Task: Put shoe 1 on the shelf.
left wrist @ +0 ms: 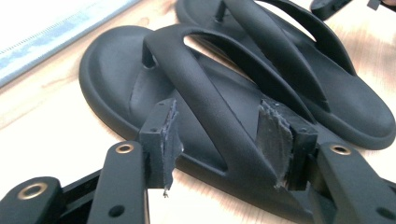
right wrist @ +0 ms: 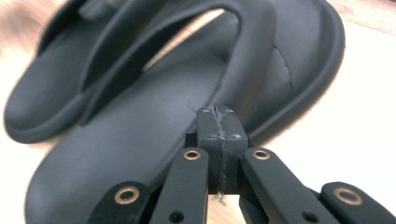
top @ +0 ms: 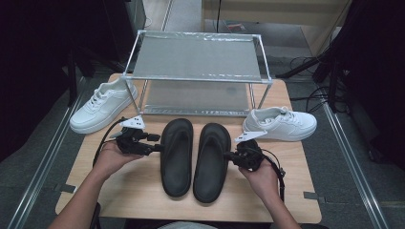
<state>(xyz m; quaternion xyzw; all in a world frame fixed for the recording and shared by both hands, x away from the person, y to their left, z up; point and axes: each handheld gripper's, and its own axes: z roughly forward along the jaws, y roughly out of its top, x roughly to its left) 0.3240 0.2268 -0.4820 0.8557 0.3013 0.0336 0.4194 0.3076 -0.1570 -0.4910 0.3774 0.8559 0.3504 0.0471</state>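
Note:
Two black thong sandals lie side by side mid-table, the left sandal (top: 176, 157) (left wrist: 116, 70) and the right sandal (top: 211, 163) (right wrist: 130, 149). My left gripper (top: 157, 148) (left wrist: 219, 140) is open at the left sandal's outer edge. Its jaws straddle that sandal's strap (left wrist: 201, 93) without pinching it. My right gripper (top: 228, 155) (right wrist: 219, 135) is shut, pads pressed together with nothing between them, its tip at the outer edge of the right sandal near the strap (right wrist: 252, 46). The left sandal (right wrist: 37, 102) lies beyond it.
A two-tier metal shoe rack (top: 198, 71) stands at the back of the wooden table (top: 133, 191). One white sneaker (top: 102, 106) sits to the rack's left and another white sneaker (top: 281, 123) at the front right. Bare wood lies in front of the sandals.

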